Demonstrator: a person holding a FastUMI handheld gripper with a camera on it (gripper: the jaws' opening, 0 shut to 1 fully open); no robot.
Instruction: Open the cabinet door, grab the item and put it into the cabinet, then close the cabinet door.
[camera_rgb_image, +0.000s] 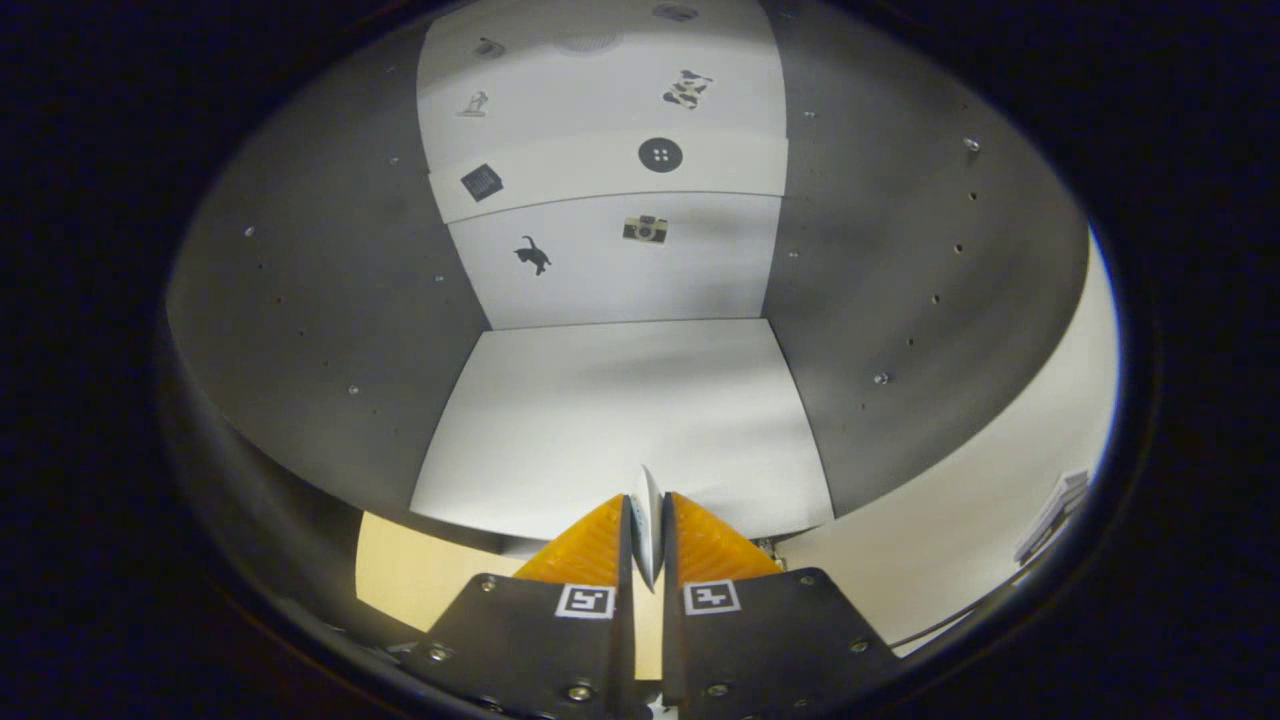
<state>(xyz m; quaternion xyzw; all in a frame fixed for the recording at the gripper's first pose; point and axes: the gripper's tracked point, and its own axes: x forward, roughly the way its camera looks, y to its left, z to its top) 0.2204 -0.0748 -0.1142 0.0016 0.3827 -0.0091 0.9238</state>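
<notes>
Gripping thin white item (647, 520) edge-on, tool (647, 512) clamped on it at open cabinet (620, 420) w/ bare shelf.

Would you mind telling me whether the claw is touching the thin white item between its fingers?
Touching: the gripper view shows both claw fingers pressed against the thin white item.

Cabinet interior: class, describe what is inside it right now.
The cabinet holds nothing on its white floor or upper shelf; stickers dot the back wall. The gripper pinches a thin white item at the opening. The shelf's top surface is hidden.
</notes>
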